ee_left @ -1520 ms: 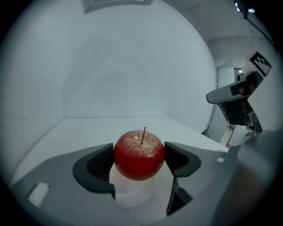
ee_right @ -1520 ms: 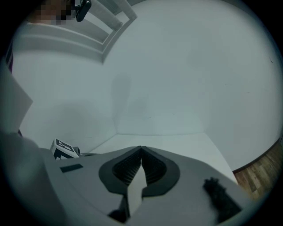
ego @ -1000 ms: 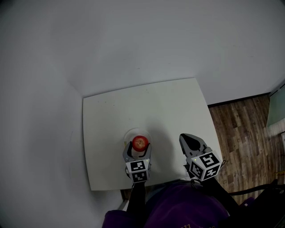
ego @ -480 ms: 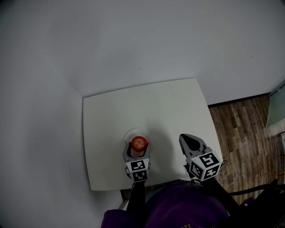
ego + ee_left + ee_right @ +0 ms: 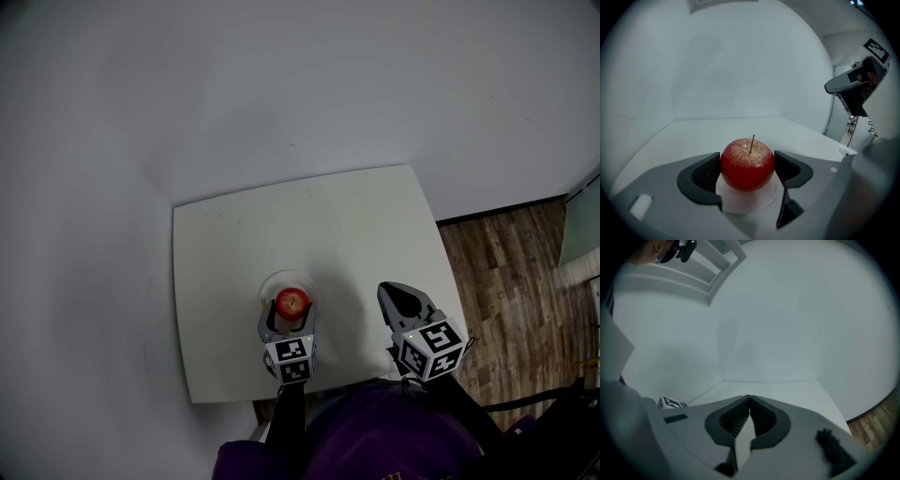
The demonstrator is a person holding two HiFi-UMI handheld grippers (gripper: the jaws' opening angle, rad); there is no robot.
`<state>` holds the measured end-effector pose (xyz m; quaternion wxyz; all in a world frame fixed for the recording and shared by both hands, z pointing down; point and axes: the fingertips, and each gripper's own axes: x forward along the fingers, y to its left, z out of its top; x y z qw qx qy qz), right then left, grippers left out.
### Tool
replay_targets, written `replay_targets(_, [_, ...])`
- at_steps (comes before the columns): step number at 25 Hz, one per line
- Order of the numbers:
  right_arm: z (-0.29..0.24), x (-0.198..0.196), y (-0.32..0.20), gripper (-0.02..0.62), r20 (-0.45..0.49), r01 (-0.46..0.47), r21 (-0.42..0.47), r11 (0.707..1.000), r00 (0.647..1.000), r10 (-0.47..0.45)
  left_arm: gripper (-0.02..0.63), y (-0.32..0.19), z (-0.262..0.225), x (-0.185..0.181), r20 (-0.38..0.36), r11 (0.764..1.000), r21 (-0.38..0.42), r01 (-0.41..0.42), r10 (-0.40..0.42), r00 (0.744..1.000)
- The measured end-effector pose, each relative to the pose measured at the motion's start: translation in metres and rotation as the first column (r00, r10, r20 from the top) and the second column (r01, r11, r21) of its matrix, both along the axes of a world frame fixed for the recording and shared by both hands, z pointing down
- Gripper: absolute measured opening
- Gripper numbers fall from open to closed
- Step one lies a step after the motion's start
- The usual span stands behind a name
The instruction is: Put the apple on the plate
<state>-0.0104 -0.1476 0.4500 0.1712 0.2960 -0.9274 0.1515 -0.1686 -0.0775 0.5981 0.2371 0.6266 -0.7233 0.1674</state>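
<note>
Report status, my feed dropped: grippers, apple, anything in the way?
Left gripper shut on apple; apple sitting on plate. Right gripper shut, empty, off to the side. Nothing seen in the way.

Low in the frame, the left claw (image 5: 747, 169) hugs both sides of a red apple (image 5: 747, 161) resting on a white plate (image 5: 743, 200) on the bench (image 5: 717, 133).

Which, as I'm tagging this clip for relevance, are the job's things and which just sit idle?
Job in hand: apple; plate under it; left gripper, jaws against the apple's sides.
Just there: right gripper, shut on nothing; table.
</note>
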Motion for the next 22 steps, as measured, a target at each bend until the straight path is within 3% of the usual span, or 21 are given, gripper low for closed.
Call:
replay_targets(17, [0.003, 0.002, -0.002, 0.011, 0.005, 0.006, -0.003, 1.000, 1.000, -0.006, 0.381, -0.003, -0.005, 0.002, 0.011, 0.999, 0.039, -0.017, 0.016, 1.000])
replay_targets(22, [0.006, 0.004, -0.004, 0.011, 0.005, 0.002, -0.004, 1.000, 1.000, -0.002, 0.390, -0.006, -0.013, 0.003, 0.062, 0.998, 0.059, -0.021, 0.017, 0.998])
